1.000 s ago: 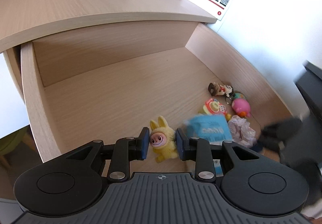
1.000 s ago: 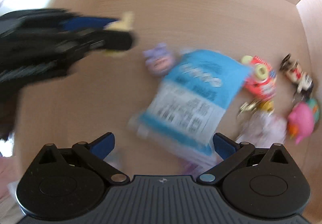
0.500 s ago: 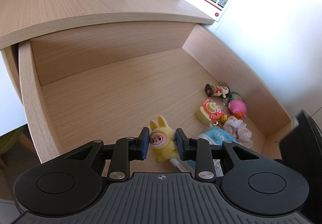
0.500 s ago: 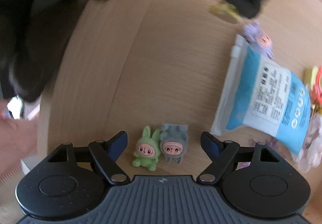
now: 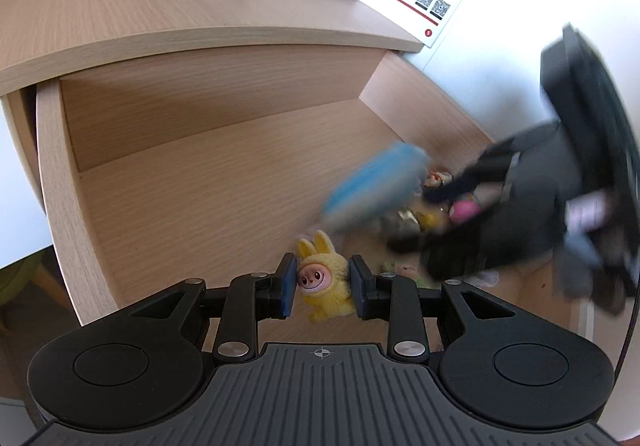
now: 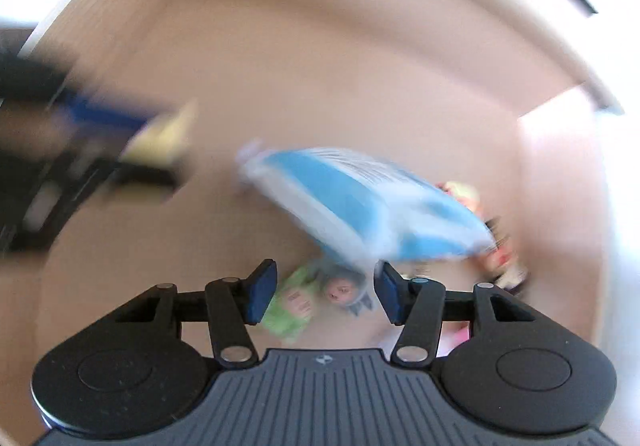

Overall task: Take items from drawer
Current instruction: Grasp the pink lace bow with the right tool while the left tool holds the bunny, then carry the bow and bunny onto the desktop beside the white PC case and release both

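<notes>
The left gripper [image 5: 322, 282] is clamped on a yellow bunny toy [image 5: 325, 284] above the open wooden drawer [image 5: 192, 181]. The right gripper [image 6: 322, 296], blurred, has its jaws partly apart around a green toy [image 6: 290, 310] and a grey toy [image 6: 348, 292], grip unclear; a blue packet [image 6: 360, 205] lies just ahead.

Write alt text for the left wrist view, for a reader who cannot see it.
The left gripper is shut on a yellow bunny figure above an open wooden drawer. To its right the right gripper, blurred by motion, reaches among small toys beside a blue packet.
</notes>
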A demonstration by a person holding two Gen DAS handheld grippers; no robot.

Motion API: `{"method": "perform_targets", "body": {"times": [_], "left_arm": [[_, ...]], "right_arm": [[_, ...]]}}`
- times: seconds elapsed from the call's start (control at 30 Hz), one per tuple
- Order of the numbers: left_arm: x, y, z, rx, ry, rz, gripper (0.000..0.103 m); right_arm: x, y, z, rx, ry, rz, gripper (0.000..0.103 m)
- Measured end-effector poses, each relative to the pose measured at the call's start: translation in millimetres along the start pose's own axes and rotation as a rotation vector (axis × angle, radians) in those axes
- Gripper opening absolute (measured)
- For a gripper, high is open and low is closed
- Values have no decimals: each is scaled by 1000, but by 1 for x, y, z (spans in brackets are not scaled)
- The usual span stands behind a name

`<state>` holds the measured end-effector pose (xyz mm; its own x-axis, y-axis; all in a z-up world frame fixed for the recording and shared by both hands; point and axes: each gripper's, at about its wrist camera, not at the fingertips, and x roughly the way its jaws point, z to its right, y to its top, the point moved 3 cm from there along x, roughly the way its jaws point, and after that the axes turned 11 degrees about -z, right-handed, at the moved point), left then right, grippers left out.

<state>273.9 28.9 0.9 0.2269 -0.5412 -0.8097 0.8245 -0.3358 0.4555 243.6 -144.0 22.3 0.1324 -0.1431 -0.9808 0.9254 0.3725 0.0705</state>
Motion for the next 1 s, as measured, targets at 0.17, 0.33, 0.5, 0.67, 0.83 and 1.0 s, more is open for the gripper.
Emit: {"method": "perform_targets", "body": {"times": [0.17,0.33,0.5,0.67,0.83,1.0], "left_arm": [[5,3,4,19,40,-45,32],[6,1,19,88,56,-63,32],[12,-7,45,179,40,-113,32],[11,-14,64,237,28,-145,32],[8,-21,76,264,40,-160,32],[-16,7,84,231,23,-6,32]], "right_arm": [[-21,-7,44,115,36,20,64],[-38,-61,3,189,55,-17,69],[-3,-62,14,256,139,-89,73],[23,-69,0,231,158,-129,29],[-14,-86,-3,237,221,46,21],[-60,-112,-7,237,229,305,21]]}}
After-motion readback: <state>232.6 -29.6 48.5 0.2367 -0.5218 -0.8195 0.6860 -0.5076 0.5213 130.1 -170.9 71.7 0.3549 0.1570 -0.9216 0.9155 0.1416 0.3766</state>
